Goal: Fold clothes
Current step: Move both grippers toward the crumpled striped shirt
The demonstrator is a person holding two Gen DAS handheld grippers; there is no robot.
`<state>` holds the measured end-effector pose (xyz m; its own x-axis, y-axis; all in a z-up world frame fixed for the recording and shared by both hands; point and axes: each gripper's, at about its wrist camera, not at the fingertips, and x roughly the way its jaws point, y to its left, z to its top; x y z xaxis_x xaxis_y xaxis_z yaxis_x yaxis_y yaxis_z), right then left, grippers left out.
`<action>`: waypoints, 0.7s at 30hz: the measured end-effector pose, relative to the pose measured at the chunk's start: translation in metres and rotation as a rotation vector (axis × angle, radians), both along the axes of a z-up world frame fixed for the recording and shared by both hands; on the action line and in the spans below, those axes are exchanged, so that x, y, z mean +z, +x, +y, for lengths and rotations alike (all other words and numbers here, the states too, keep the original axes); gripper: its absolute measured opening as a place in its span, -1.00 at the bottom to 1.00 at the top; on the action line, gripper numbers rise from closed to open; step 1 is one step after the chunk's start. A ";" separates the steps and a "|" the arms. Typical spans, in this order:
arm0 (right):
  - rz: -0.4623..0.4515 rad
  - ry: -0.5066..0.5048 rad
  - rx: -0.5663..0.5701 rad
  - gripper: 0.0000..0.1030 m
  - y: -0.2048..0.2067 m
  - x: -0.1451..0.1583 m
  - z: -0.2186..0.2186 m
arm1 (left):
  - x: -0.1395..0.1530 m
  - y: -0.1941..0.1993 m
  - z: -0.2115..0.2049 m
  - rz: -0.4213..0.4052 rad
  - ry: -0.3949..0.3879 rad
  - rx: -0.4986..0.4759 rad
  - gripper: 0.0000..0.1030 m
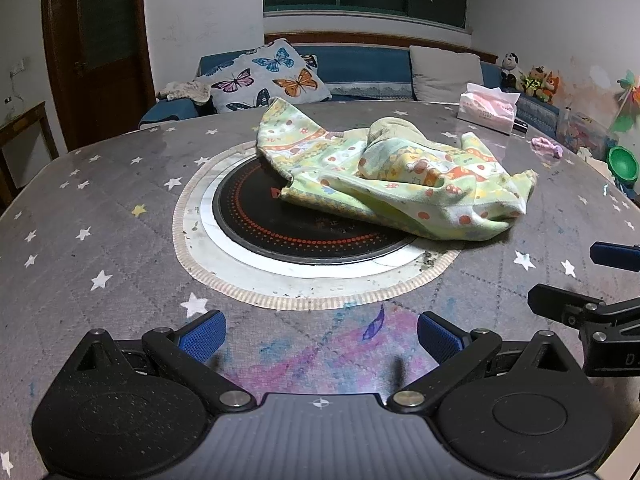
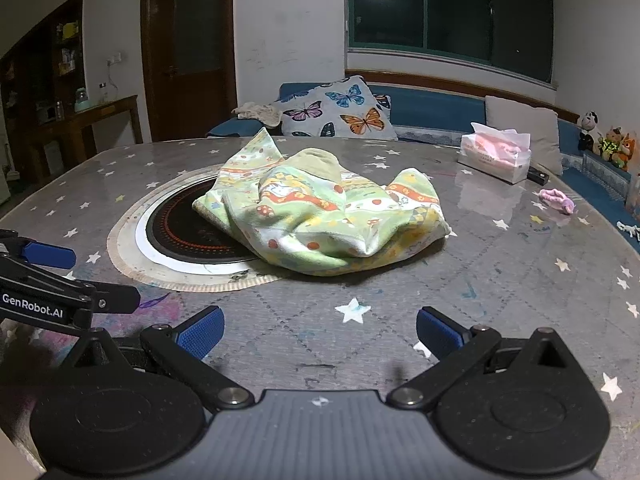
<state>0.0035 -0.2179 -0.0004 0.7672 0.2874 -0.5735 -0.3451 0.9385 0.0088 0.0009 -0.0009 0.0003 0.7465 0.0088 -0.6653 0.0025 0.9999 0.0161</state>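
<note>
A crumpled pale green garment point(image 1: 396, 176) with orange and yellow prints lies in a heap on the grey star-patterned table point(image 1: 100, 220), partly over a black round hob point(image 1: 256, 220). The same garment point(image 2: 320, 216) fills the middle of the right wrist view. My left gripper point(image 1: 322, 336) hovers open near the table's front edge, well short of the cloth, nothing between its blue pads. My right gripper point(image 2: 320, 332) is open too, empty, with the cloth some way ahead. Each gripper shows at the edge of the other's view: the right gripper point(image 1: 572, 276), the left gripper point(image 2: 84, 280).
A tissue pack point(image 1: 490, 112) and a small pink item point(image 1: 546, 146) lie at the table's far right. Behind the table stands a blue sofa with a butterfly cushion point(image 1: 268, 76) and soft toys point(image 1: 528, 78). A green bowl point(image 1: 622, 164) sits off to the right.
</note>
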 end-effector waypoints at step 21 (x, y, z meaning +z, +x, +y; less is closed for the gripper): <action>0.037 0.007 0.002 1.00 0.015 -0.007 0.007 | -0.007 0.018 0.002 0.040 -0.012 -0.006 1.00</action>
